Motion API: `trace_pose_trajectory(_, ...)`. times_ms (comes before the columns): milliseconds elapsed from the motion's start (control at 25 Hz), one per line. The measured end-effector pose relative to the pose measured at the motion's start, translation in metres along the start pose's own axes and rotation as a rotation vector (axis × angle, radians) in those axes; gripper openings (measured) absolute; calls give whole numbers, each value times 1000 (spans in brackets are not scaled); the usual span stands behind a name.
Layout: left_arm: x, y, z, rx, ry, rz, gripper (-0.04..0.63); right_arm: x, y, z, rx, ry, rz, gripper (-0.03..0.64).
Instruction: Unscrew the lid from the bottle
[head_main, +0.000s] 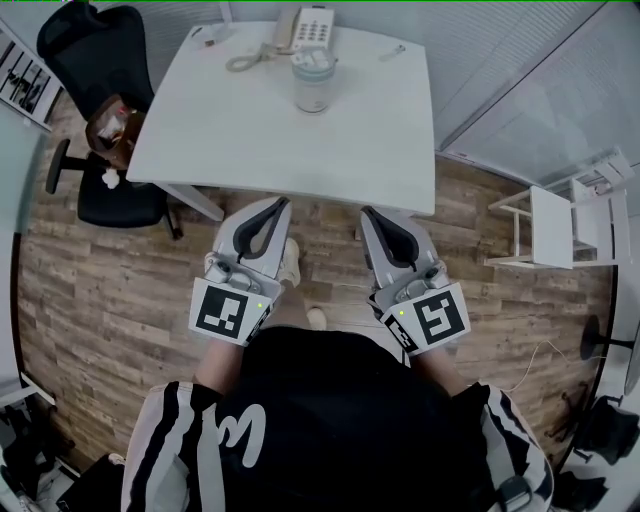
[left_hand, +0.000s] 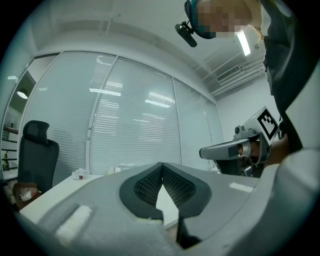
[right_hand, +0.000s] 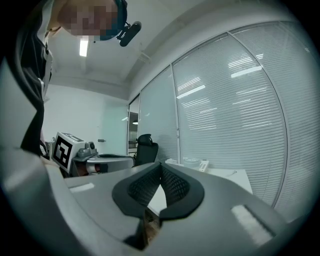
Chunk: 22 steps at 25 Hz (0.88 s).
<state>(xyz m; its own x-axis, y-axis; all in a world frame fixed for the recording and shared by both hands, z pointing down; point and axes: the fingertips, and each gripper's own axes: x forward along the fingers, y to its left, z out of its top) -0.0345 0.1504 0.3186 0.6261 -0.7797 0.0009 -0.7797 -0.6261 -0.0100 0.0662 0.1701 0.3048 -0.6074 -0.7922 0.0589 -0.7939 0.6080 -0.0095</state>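
The bottle, a clear jar with a pale lid on top, stands near the far edge of the white table. It also shows small in the right gripper view, as the bottle past my jaws. My left gripper and right gripper are held side by side over the wooden floor, just short of the table's near edge and well apart from the bottle. Both are shut with nothing between the pads, as the left gripper and right gripper show in their own views.
A desk phone with a coiled cord lies behind the bottle. A black office chair stands at the table's left with a brown bag on a second seat. A white rack stands at the right. Glass walls with blinds surround the room.
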Motion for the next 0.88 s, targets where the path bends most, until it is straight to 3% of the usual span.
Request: trace_pose_trajectory(880, 107, 101, 2, -12, -4, -25, 0, 119, -82, 9, 5, 10, -47, 1)
